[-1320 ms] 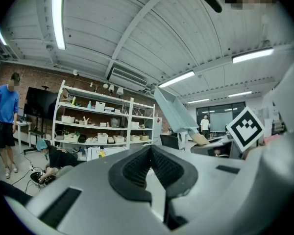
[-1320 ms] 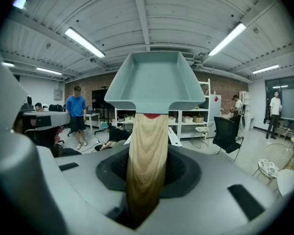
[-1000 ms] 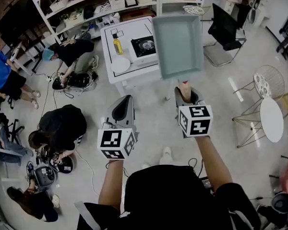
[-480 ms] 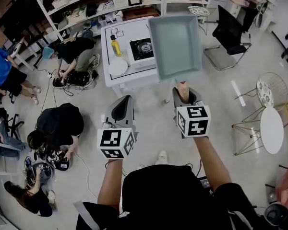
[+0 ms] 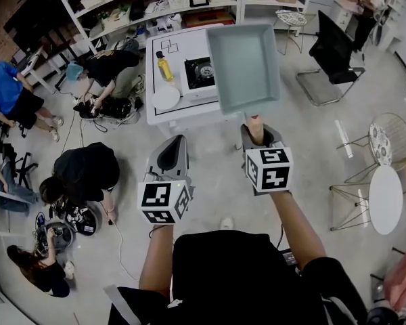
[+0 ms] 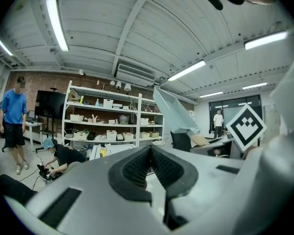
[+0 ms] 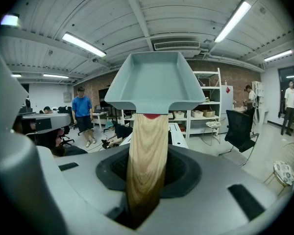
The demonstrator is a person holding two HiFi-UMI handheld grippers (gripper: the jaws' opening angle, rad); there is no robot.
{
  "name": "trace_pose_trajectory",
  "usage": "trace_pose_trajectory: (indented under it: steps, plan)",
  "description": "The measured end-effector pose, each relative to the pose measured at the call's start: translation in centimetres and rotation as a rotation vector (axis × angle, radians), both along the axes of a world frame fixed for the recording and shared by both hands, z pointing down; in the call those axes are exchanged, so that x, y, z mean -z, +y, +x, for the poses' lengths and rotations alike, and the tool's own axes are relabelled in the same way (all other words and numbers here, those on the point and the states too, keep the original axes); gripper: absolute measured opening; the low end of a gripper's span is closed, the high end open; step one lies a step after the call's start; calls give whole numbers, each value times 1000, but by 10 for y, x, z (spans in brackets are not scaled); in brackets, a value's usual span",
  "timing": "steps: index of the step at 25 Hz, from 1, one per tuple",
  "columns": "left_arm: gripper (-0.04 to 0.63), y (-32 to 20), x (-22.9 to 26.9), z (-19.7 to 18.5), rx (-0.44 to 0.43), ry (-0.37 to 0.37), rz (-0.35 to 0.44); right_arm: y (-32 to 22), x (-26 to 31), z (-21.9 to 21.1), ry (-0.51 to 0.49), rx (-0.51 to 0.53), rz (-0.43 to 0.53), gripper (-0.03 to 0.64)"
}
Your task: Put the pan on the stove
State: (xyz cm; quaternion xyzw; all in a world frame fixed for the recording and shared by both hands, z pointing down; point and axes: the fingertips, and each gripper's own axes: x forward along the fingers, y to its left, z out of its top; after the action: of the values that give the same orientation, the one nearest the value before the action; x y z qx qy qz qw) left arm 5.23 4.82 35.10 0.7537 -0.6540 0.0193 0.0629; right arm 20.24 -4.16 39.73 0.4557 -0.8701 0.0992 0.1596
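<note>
Fingers (image 7: 112, 173) of the right gripper (image 7: 147, 180) clamp the grained wooden handle (image 7: 148, 141) of the square grey-blue pan (image 7: 154, 82); left gripper (image 6: 152, 168) ribbed black pads (image 6: 134, 173) meet, empty.

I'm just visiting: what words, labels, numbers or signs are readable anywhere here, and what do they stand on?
No text can be read anywhere in these views.
On the marker cubes: black-and-white square patterns only, no letters.
On the yellow bottle on the white table: any label is too small to read.
On the small red sign: too small to read.
On the pan: no print visible.
</note>
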Motion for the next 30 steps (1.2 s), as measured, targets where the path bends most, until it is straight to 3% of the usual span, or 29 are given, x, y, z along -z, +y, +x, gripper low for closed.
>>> trace_pose_trajectory:
  steps: [15, 30]
  plan:
    - [11, -62, -17, -30, -4, 32, -20, -51, -16, -36, 18, 13, -28, 100]
    - [11, -178, -18, -123, -57, 46, -32, -160, -19, -122, 48, -44, -44, 101]
